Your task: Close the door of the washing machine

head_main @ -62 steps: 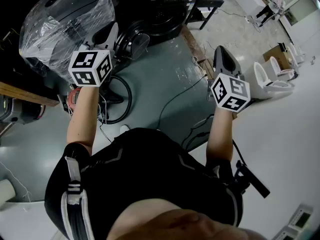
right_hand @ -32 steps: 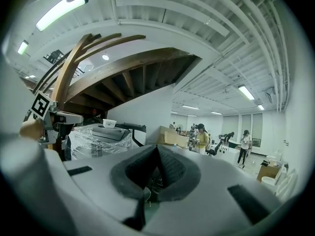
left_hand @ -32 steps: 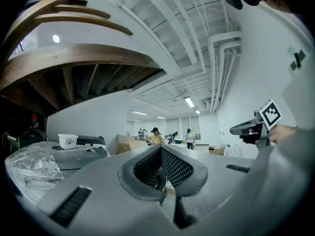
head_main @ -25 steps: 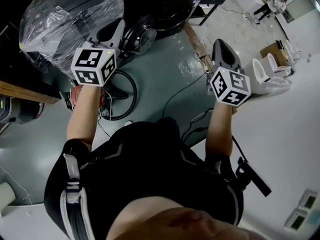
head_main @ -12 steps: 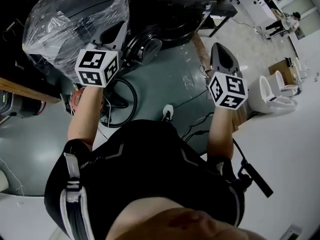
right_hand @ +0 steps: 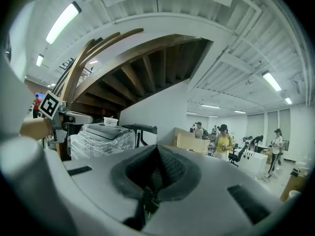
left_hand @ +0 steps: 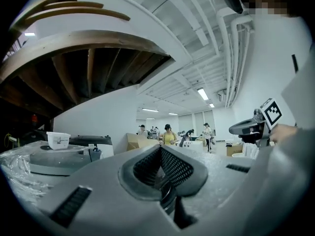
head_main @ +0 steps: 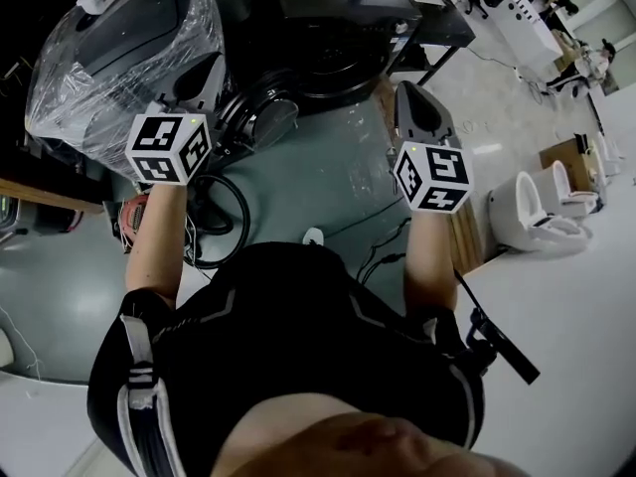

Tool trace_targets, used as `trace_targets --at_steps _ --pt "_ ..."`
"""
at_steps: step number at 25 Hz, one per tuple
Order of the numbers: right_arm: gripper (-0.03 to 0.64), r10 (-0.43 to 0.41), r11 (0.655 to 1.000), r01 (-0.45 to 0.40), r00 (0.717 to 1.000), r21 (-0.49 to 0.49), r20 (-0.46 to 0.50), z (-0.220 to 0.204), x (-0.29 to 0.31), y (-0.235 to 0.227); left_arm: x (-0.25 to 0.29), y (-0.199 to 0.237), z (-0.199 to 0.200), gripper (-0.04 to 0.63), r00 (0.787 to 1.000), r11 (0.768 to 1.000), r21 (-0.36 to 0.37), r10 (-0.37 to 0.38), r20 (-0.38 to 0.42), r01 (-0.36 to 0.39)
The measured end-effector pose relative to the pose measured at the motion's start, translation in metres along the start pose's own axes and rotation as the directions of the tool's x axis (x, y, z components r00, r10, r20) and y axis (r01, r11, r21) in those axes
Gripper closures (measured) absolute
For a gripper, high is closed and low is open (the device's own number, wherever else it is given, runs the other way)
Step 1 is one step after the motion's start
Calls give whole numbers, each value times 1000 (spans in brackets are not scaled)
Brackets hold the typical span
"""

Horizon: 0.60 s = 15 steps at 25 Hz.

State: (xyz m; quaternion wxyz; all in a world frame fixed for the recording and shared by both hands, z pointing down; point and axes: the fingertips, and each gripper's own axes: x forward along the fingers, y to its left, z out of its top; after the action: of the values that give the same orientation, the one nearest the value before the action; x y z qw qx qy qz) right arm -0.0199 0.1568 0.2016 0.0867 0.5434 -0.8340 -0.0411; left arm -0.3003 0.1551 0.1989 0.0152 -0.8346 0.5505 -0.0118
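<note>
The left gripper's (left_hand: 161,149) jaws are pressed together along their whole length, with nothing between them. The right gripper's (right_hand: 156,149) jaws are likewise closed flat on each other and empty. Both point out level into the room, and neither touches anything.

In the head view the left gripper (head_main: 212,68) and right gripper (head_main: 405,89) are held side by side and well apart, each with its marker cube (head_main: 164,147) nearest the person. The washing machine (head_main: 343,8) is a dark box straight ahead, between and beyond the two grippers. Its drum mouth (head_main: 333,63) gapes. The round door (head_main: 260,117) stands open, swung out to the left of the mouth, low over the floor (head_main: 328,182). The left gripper's tip is near the door, just to its left, with no contact showing. The right gripper is off to the right of the mouth.

Left of the washing machine sits a wrapped machine (head_main: 109,53) under clear plastic, seen also in the left gripper view (left_hand: 54,159) and the right gripper view (right_hand: 98,136). Black cables (head_main: 214,222) loop on the floor under the left arm. White toilets (head_main: 532,217) stand to the right. People (left_hand: 169,134) are at work far across the hall.
</note>
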Motion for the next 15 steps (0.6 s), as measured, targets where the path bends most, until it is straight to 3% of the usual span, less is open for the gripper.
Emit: trace_targets --at_steps 7,12,15 --pt "612 36 999 -36 999 -8 -15 -19 13 -78 61 -22 4 592 992 993 -20 121 24 -120" --pt "612 48 996 -48 999 69 -3 -25 30 -114 93 -49 -18 592 999 991 -126 39 -34 -43" --pt "612 76 994 -76 997 77 4 -28 50 -113 105 -44 -28 592 996 994 -85 57 -69 -63"
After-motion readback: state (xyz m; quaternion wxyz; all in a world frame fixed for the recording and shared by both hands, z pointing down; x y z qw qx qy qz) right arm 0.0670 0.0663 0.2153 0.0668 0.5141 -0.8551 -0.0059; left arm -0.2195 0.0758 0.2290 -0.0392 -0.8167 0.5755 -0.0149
